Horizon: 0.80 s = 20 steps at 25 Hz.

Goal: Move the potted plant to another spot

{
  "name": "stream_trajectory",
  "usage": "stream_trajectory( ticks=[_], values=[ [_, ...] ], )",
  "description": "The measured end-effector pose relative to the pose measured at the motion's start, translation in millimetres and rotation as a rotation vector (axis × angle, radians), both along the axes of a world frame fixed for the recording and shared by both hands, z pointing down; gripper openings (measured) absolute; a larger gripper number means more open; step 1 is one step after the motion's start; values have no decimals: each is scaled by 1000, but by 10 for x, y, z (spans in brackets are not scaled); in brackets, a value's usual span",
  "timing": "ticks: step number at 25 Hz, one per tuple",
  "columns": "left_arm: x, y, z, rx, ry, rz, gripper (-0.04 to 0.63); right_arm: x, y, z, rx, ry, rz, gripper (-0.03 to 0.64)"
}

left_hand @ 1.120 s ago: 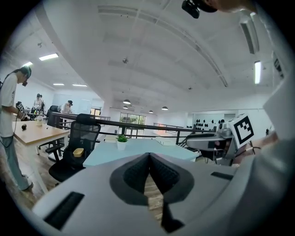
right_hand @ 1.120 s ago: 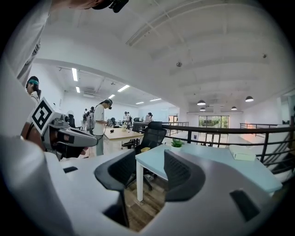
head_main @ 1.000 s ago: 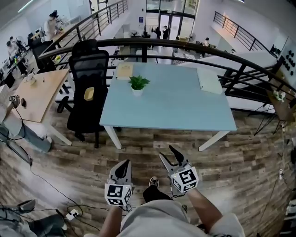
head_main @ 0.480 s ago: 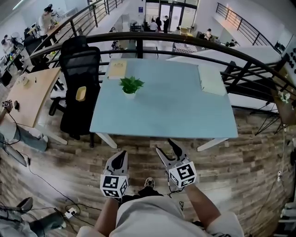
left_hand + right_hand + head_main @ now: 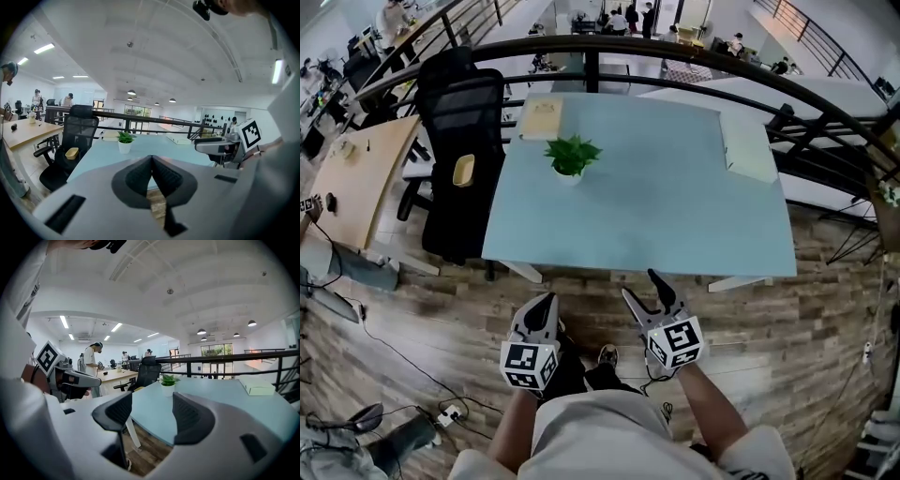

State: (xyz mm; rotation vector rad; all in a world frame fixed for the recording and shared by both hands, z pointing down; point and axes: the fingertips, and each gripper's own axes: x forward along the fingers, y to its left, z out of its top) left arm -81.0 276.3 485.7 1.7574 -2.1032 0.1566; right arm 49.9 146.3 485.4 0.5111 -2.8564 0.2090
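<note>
A small green potted plant (image 5: 572, 157) in a white pot stands upright on the back left part of the light blue table (image 5: 675, 206). Both grippers hang over the wooden floor in front of the table's near edge, well short of the plant. My left gripper (image 5: 547, 301) is shut with nothing in it. My right gripper (image 5: 642, 287) is open and empty; its jaws have just been opening. The left gripper view has the plant (image 5: 125, 142) beyond the closed jaw tips (image 5: 152, 157). In the right gripper view the plant (image 5: 168, 384) shows above the gap between the jaws (image 5: 152, 405).
A black office chair (image 5: 464, 141) with a yellow item on its seat stands at the table's left side. A tan book (image 5: 541, 117) and a white box (image 5: 748, 150) lie at the table's back corners. A black railing (image 5: 675, 52) runs behind. A wooden desk (image 5: 356, 178) is at far left.
Both grippers have come forward toward the table's near edge, which now lies just ahead of them. The right jaws stand a little wider apart. The plant has not moved.
</note>
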Motion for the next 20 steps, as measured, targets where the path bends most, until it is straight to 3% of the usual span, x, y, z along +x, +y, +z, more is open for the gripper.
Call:
stream_trajectory(
  ticks=[20],
  values=[
    [-1620, -894, 364, -8, 67, 226, 11, -1277, -430, 390, 3, 171, 129, 325]
  ],
)
